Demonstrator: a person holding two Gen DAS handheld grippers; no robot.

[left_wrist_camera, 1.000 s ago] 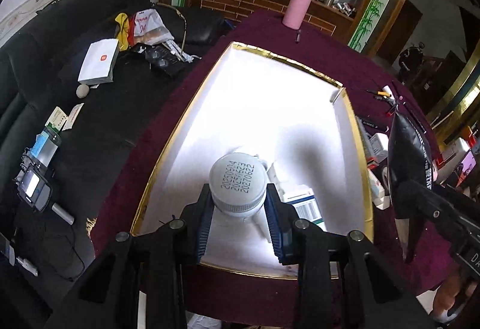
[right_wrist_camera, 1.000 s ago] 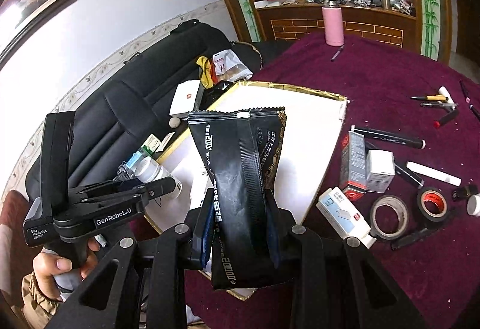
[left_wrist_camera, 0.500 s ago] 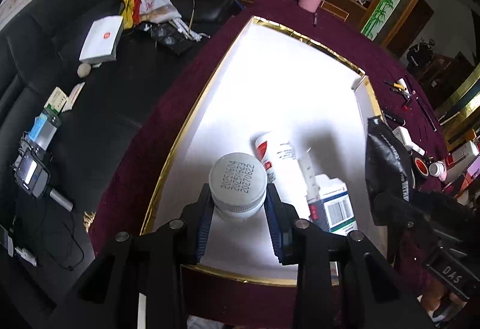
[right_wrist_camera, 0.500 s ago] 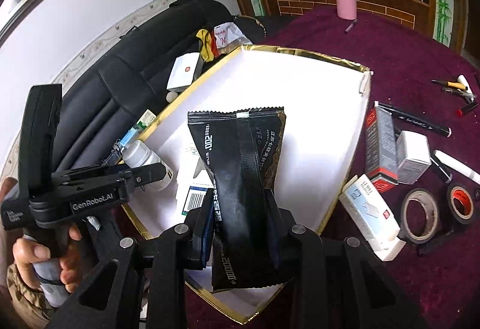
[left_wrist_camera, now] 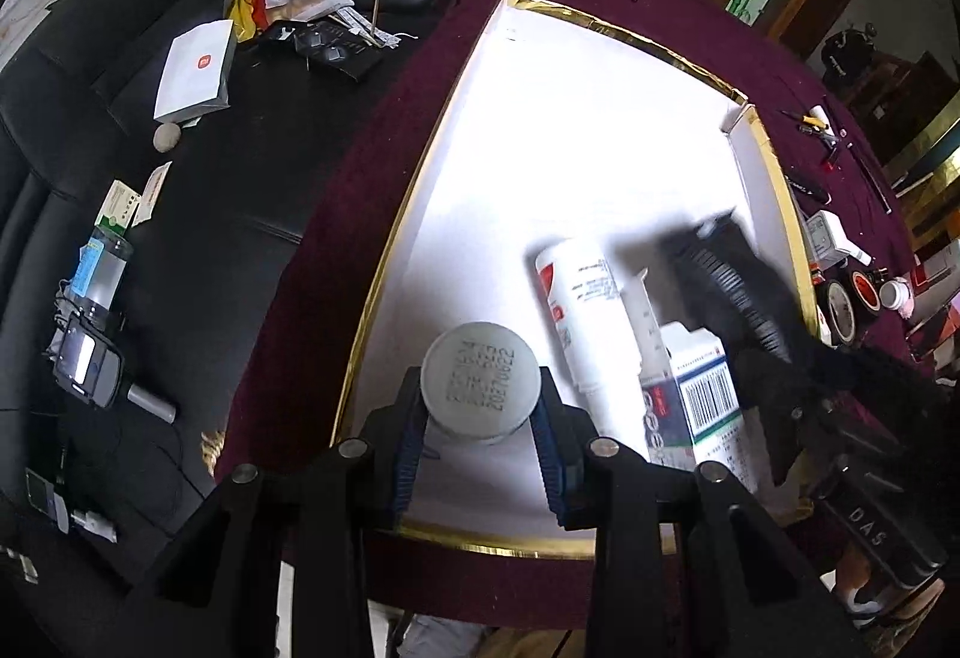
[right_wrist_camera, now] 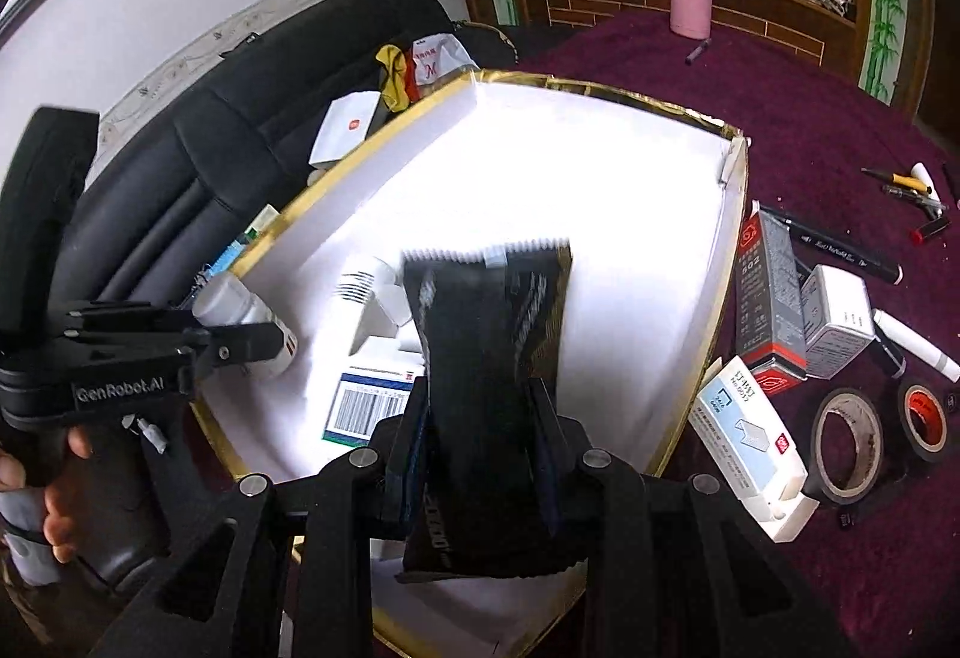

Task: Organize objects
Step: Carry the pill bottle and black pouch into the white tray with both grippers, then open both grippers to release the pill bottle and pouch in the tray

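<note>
Gold-rimmed white shallow box (left_wrist_camera: 384,262) is sitting on the maroon tablecloth (right_wrist_camera: 810,129); its far half is lying bare, near corner crowded with a white tube (left_wrist_camera: 579,310) and barcode carton (left_wrist_camera: 702,394). Left gripper (left_wrist_camera: 480,418) is clamping a grey-capped white bottle (left_wrist_camera: 480,388) over the box. Right gripper (right_wrist_camera: 483,442) is pinching a black foil pouch (right_wrist_camera: 489,352) above it.

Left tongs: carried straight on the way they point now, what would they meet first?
Probably the white floor of the box. The left tongs hold a bottle bottom-first over bare floor, left of the tube lying there. Depth is unclear, so the bottle would likely touch first.
</note>
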